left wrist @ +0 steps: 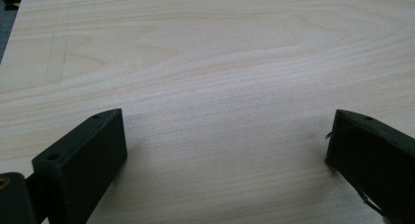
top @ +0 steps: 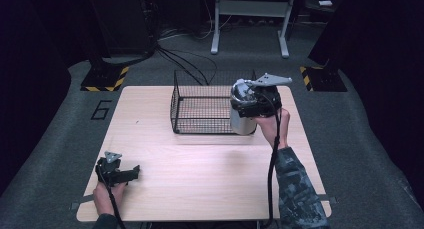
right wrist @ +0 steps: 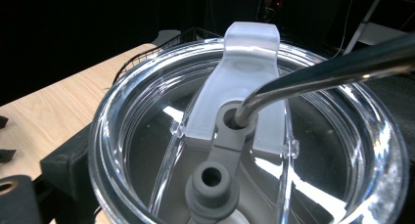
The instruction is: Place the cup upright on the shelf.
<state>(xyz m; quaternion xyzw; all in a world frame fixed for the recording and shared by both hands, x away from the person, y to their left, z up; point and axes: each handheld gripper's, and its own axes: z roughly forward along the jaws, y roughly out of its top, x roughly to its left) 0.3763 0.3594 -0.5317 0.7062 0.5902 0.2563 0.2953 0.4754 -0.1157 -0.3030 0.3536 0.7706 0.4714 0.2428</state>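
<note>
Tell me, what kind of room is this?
Probably a lab or recording studio: dark surroundings, loose cables across grey carpet, hazard-striped stand bases, and a floor marked "6" beside the wooden table.

Lots of black gear on pale wood here

We've got a light woodgrain table point(top: 200, 189), black wire basket point(top: 200, 111), silver tumbler point(top: 242, 120) with clear lid point(right wrist: 244, 131), grey stopper point(right wrist: 212, 185), and yellow-black hazard stripes point(top: 112, 81).
</note>
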